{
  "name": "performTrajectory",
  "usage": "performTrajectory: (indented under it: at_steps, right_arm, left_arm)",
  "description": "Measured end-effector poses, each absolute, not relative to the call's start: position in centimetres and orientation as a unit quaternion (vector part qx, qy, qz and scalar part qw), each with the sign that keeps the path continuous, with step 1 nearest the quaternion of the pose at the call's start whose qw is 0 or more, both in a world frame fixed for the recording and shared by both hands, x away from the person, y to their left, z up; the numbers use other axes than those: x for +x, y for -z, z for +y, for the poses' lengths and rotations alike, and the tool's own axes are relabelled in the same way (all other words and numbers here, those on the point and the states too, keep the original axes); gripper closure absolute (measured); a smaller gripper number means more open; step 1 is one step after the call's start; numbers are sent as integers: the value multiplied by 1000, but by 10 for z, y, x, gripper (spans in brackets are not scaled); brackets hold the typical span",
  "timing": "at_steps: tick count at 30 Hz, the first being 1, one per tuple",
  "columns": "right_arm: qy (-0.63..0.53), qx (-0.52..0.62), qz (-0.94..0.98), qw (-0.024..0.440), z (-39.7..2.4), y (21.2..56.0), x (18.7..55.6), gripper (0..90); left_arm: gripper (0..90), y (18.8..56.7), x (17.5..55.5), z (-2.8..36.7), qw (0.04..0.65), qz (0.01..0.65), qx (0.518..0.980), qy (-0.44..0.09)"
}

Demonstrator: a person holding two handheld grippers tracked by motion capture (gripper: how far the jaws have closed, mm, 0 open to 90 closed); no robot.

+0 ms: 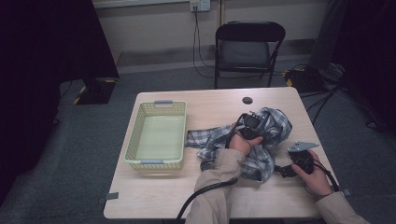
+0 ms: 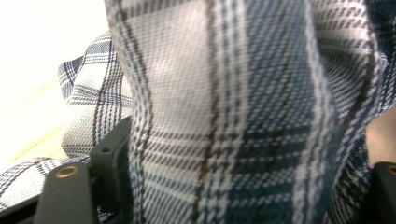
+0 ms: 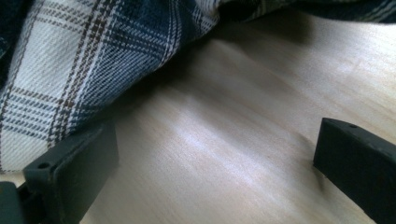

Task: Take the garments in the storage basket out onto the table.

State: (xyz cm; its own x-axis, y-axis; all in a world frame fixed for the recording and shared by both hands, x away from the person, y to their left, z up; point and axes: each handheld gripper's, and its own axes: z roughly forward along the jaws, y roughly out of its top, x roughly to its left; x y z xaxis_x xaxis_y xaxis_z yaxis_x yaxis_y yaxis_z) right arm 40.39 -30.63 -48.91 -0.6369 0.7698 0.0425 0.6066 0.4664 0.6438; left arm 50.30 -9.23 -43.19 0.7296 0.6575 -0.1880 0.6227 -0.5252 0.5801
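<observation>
Currently the left gripper sits on the shirt at table centre, jaws apart with cloth draped between them; whether the pads still pinch is unclear. The right gripper rests open and empty at the shirt's right edge. Gather the loose folds before lifting toward the basket at left. Cloth hides the left gripper's tips.

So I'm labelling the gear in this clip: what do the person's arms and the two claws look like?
Both arms wear beige sleeves. The left claw is black, with a thick black cable trailing from it. The right claw is black too, topped by a grey three-cornered plate; its jaws are flat black blocks.
</observation>
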Motion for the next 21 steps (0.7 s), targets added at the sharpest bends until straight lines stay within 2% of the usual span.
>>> performTrajectory:
  at_steps: [21]
  right_arm:
    - [-319, 406, 847, 128, -306, 489, 404, 0]
  left_arm:
    - [134, 426, 499, -95, 316, 348, 882, -16]
